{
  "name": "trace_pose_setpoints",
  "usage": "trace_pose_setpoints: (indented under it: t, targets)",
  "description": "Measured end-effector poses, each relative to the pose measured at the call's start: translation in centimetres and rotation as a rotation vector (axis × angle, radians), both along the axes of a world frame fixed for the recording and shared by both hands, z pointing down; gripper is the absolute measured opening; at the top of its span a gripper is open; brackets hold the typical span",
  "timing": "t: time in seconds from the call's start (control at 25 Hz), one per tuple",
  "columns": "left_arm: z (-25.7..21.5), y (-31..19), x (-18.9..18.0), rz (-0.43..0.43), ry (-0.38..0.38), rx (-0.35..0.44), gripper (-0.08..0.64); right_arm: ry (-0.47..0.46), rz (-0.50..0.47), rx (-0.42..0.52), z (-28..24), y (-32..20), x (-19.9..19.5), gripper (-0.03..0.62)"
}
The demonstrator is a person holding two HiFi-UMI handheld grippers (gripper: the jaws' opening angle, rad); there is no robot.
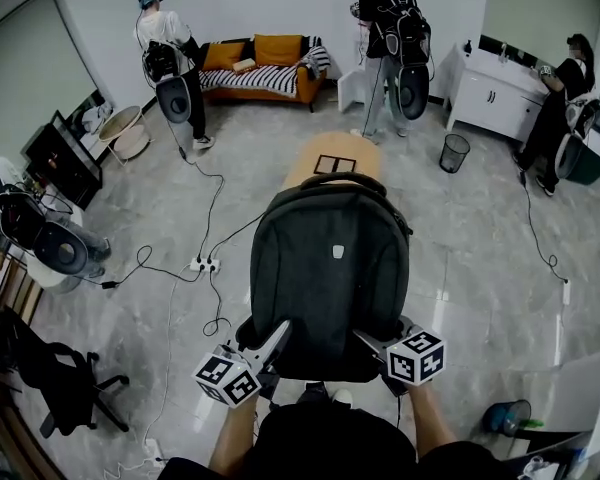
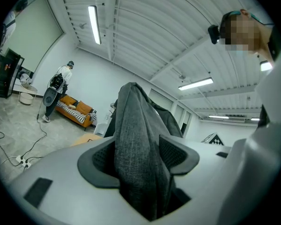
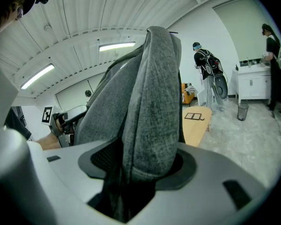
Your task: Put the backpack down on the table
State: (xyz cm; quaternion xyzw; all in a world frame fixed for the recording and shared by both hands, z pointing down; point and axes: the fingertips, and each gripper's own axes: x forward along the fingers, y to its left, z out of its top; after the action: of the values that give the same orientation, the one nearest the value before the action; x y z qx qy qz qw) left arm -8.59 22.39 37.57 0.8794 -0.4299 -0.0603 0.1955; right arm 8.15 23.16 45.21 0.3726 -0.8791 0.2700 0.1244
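Low at frame centre, we clamp the backpack (image 1: 330, 268) with left gripper (image 1: 273, 340) and right gripper (image 1: 370, 340); setting it on the table (image 1: 360, 153) above remains.

I held the dark grey backpack (image 1: 330, 268) upright before me, my left gripper (image 1: 277, 336) at its lower left edge and my right gripper (image 1: 372, 339) at its lower right. Past its top handle showed a light wooden tabletop (image 1: 305, 168) with a black rectangular mark (image 1: 335, 164). Cables and a power strip (image 1: 204, 264) lay on the grey floor (image 1: 480, 248). Three people stood farther off, near an orange sofa (image 1: 275, 50) and a white cabinet (image 1: 490, 93).
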Motion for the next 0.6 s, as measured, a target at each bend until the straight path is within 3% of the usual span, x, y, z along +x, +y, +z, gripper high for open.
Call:
trace_pose_setpoints:
  t: [0.6]
  targets:
    - [0.4,-6.3,-2.8,0.049,0.023,0.007,0.270,0.025,0.045,-0.001,0.2,-5.6,-2.6,0.236]
